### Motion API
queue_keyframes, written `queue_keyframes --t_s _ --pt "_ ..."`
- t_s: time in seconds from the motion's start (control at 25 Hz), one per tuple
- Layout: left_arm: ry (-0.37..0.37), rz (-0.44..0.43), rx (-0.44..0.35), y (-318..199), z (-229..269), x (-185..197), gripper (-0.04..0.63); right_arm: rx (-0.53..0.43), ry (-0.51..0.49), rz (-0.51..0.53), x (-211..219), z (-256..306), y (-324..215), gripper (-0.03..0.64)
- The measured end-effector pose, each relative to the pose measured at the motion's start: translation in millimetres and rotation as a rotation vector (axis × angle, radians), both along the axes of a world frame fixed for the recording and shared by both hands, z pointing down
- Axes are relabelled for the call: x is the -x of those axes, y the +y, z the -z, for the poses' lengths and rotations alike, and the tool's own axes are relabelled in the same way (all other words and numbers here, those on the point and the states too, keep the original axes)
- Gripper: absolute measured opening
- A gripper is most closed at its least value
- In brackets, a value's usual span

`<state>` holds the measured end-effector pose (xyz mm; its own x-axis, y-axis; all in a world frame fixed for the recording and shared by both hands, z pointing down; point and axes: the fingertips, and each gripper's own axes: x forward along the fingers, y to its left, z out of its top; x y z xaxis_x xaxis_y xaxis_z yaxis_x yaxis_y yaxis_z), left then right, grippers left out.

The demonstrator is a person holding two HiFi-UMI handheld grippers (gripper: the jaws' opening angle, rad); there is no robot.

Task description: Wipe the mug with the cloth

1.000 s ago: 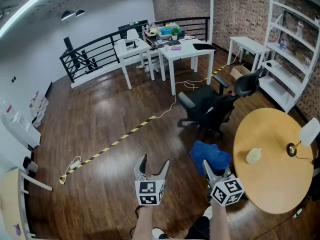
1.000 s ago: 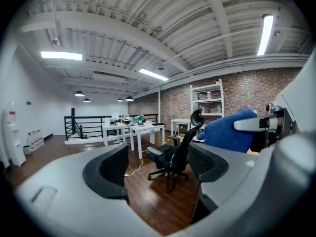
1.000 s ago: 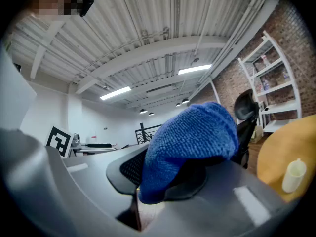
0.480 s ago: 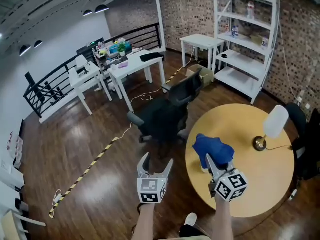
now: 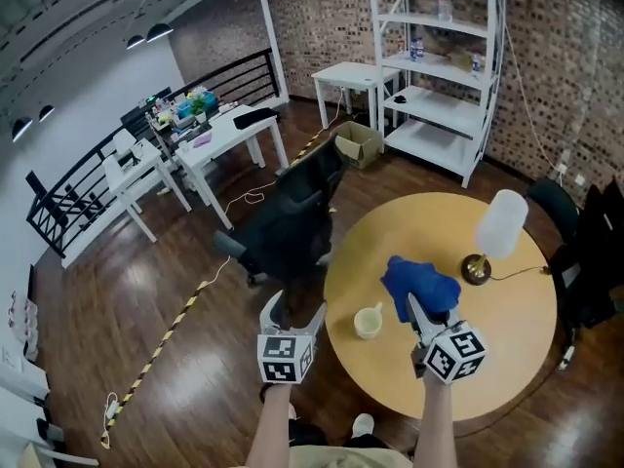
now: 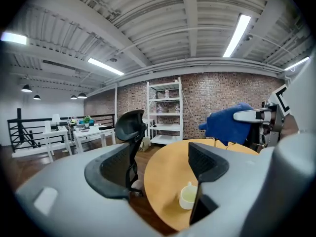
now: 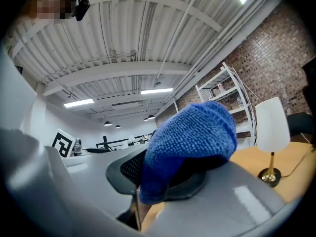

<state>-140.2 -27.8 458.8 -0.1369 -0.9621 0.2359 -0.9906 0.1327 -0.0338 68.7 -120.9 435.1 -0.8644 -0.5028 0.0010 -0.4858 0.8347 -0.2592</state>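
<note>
A small cream mug (image 5: 368, 321) stands near the left edge of the round wooden table (image 5: 517, 320); the left gripper view shows the mug (image 6: 188, 196) just beyond its right jaw. My left gripper (image 5: 295, 310) is open and empty, held over the floor left of the table. To the right of the mug, above the table, my right gripper (image 5: 421, 303) is shut on a blue cloth (image 5: 419, 287). That cloth (image 7: 190, 137) drapes over the jaws and hides their tips.
A table lamp (image 5: 497, 232) with a white shade and brass base stands at the table's back right. A black office chair (image 5: 283, 227) sits at the table's left. White shelving (image 5: 439, 57) and white desks (image 5: 219, 135) stand further off on the wood floor.
The view has swung right and closer to the round table. Both grippers now sit nearer the mug, which lies between them, the right one still carrying the cloth.
</note>
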Motion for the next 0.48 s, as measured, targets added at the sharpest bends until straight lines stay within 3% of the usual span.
queue_keyframes --t_s 0.2,0.48 --pt "0.011 -0.102 0.038 -30 -17 -36 0.357 0.033 0.022 -0.056 -34 -20 -15 0.080" --pt "0.032 -0.205 0.071 -64 -33 -49 0.341 0.050 0.085 -0.073 -43 -37 -19 0.080"
